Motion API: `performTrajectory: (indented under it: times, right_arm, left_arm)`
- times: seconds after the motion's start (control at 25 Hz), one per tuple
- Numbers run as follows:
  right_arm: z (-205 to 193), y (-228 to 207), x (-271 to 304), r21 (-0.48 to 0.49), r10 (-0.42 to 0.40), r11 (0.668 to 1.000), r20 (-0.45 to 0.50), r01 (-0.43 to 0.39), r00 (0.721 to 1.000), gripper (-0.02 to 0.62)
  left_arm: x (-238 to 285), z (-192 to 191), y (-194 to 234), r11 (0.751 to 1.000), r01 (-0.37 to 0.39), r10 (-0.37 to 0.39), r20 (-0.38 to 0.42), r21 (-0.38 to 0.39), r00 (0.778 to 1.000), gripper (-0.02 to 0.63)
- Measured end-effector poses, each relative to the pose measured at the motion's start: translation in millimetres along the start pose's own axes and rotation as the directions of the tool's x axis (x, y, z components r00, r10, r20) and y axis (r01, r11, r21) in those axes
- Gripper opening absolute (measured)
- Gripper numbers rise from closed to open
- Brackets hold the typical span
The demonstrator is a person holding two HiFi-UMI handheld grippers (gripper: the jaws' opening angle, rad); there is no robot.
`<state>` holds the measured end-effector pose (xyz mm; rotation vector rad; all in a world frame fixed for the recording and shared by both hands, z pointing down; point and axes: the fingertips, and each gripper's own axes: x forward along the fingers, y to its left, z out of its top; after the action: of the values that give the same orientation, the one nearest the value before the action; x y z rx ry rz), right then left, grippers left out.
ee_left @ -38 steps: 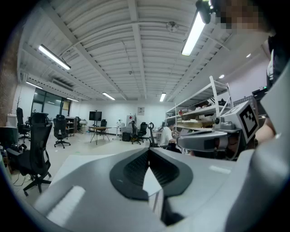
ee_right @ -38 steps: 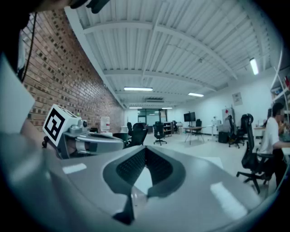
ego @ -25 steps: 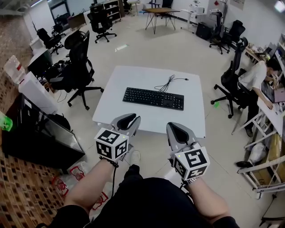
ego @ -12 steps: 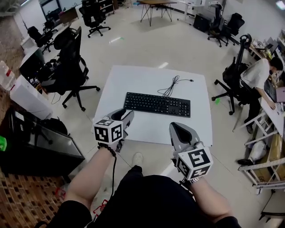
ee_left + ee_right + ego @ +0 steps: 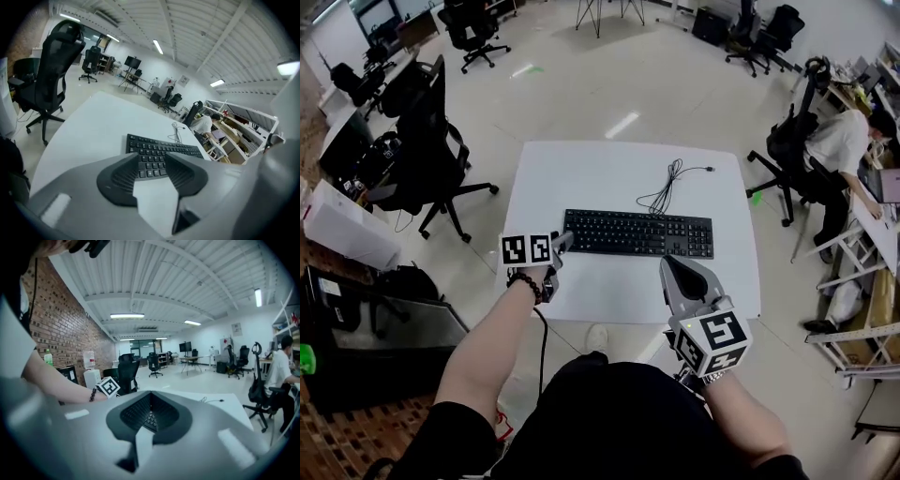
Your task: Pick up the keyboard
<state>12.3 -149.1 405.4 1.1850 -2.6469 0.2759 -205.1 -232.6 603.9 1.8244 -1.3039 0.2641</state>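
Observation:
A black keyboard lies across the middle of a white table, with its cable coiled behind it. My left gripper is low at the keyboard's left end, its jaws opening wide. In the left gripper view the keyboard lies just beyond the left gripper, and nothing sits between the pads. My right gripper is shut and empty over the table's front edge, short of the keyboard's right half. In the right gripper view the right gripper has its pads together.
A black office chair stands left of the table. A second chair and a seated person at a desk are on the right. A dark cabinet sits at the lower left.
My left gripper went forward and down from before the table to the keyboard's left end, and its jaws spread apart. My right gripper moved forward over the table's front edge, still shut.

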Motion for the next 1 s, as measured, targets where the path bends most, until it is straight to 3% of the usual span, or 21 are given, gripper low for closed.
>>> performTrajectory:
  times: [0.2,0.44,0.68,1.0]
  right_arm:
    - [-0.5,-12.3,23.4,0.023,-0.035,0.999,-0.018,0.036,0.999,0.003]
    - [-5.1,-21.7,41.3,0.047,-0.070,0.996,-0.036,0.072,0.997,0.003]
    - [-7.2,-31.5,45.9,0.062,-0.092,0.994,-0.044,0.094,0.995,0.002]
    - [-9.1,-40.4,46.8,0.083,-0.097,0.991,-0.050,0.101,0.994,0.003]
  left_arm:
    - [40.2,-5.4,32.7,0.994,0.032,-0.044,-0.110,-0.105,0.993,0.158]
    - [63.7,-18.1,53.2,0.988,0.042,-0.071,-0.200,-0.149,0.977,0.158]
    - [69.3,-21.1,53.3,0.976,0.071,-0.115,-0.211,-0.205,0.971,0.132]
    - [47.9,-15.2,40.8,0.977,0.076,-0.118,-0.202,-0.201,0.972,0.100]
